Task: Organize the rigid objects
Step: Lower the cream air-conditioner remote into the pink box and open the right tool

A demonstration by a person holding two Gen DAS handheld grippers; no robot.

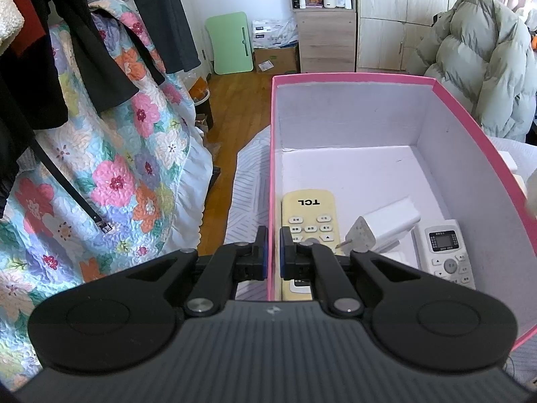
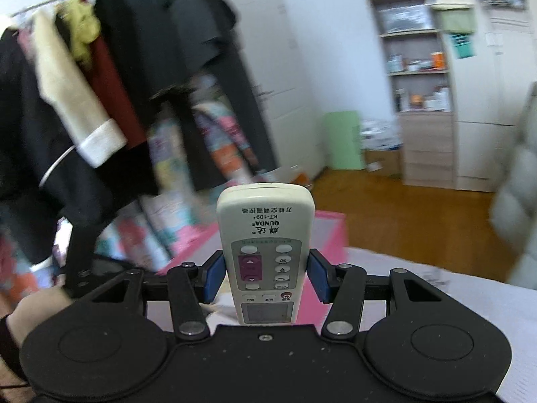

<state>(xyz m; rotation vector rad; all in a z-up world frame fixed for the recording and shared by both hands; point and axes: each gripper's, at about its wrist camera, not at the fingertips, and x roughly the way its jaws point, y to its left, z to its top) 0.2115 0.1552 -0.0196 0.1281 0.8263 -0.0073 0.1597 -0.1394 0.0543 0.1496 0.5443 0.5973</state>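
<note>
L hand-held gripper (image 1: 273,252) pinches pink box (image 1: 470,127) wall; R hand-held gripper (image 2: 265,277) clamps QUNDA remote (image 2: 265,235).

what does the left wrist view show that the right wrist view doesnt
Only the left view shows the inside of the pink box, with the TCL remote, a white charger and a small remote, and the left gripper pinching the box wall. Only the right view shows the right gripper holding a QUNDA remote. Both show the box, hanging clothes and the shelf.
</note>
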